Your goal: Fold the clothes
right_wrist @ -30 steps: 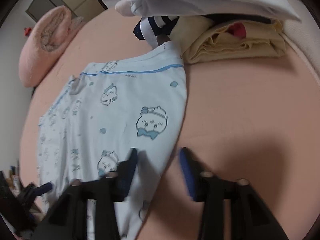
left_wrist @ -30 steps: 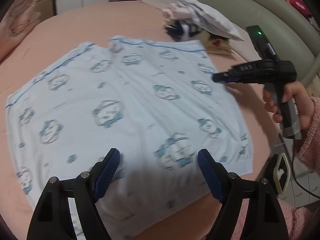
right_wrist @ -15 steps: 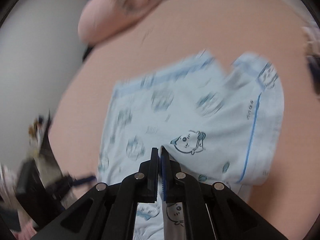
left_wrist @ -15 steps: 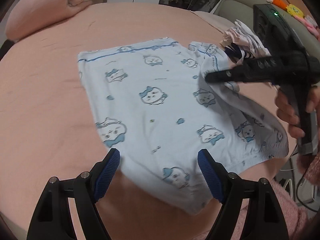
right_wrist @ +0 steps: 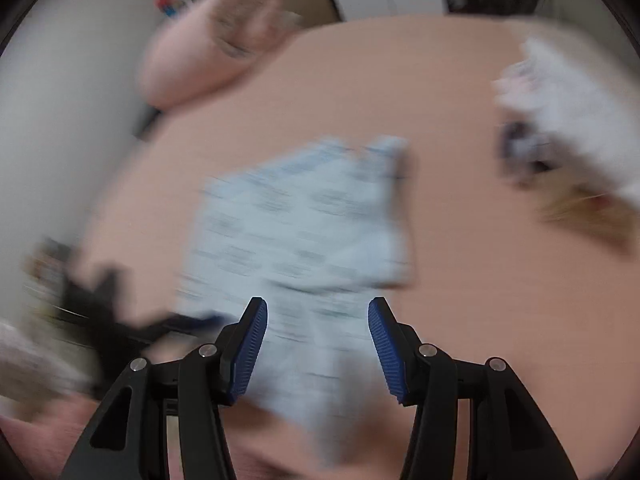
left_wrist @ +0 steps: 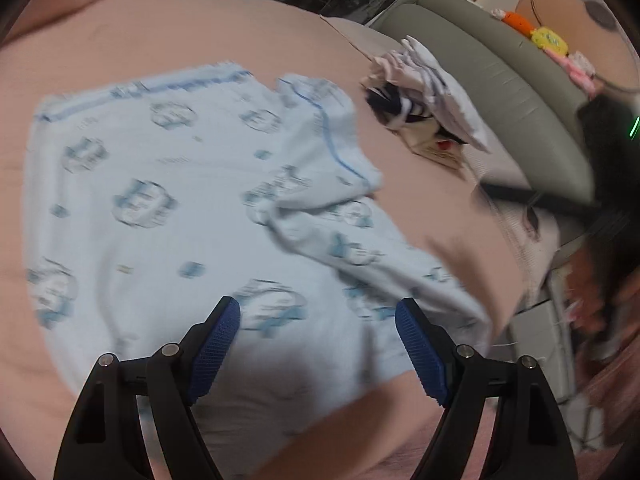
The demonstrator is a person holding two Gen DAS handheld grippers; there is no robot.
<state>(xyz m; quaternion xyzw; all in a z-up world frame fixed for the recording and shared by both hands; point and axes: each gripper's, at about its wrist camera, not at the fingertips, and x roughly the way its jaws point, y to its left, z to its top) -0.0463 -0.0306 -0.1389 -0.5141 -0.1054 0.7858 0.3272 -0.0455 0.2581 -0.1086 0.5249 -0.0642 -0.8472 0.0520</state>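
A light blue garment (left_wrist: 160, 208) printed with cartoon faces lies spread on the pink bed (left_wrist: 160, 32). Its right side is turned over onto the middle as a loose flap (left_wrist: 320, 152) with a blue trim line. My left gripper (left_wrist: 318, 320) hovers open over the garment's near edge, with nothing between its blue pads. In the blurred right wrist view, my right gripper (right_wrist: 318, 320) is above the garment (right_wrist: 304, 220). Its jaws are opening and the cloth lies below them, not pinched. The left gripper (right_wrist: 120, 312) appears there as a dark smear at the left.
A heap of white, striped and yellow clothes (left_wrist: 424, 92) sits at the bed's far right, also blurred (right_wrist: 560, 120) in the right wrist view. A pink pillow (right_wrist: 208, 56) lies at the far left. A grey-green padded headboard (left_wrist: 500, 92) borders the bed.
The right gripper closed on the garment's right edge, carried it over toward the middle, then opened and rose away. The flap now lies folded over. The left gripper stayed open while its view swung.
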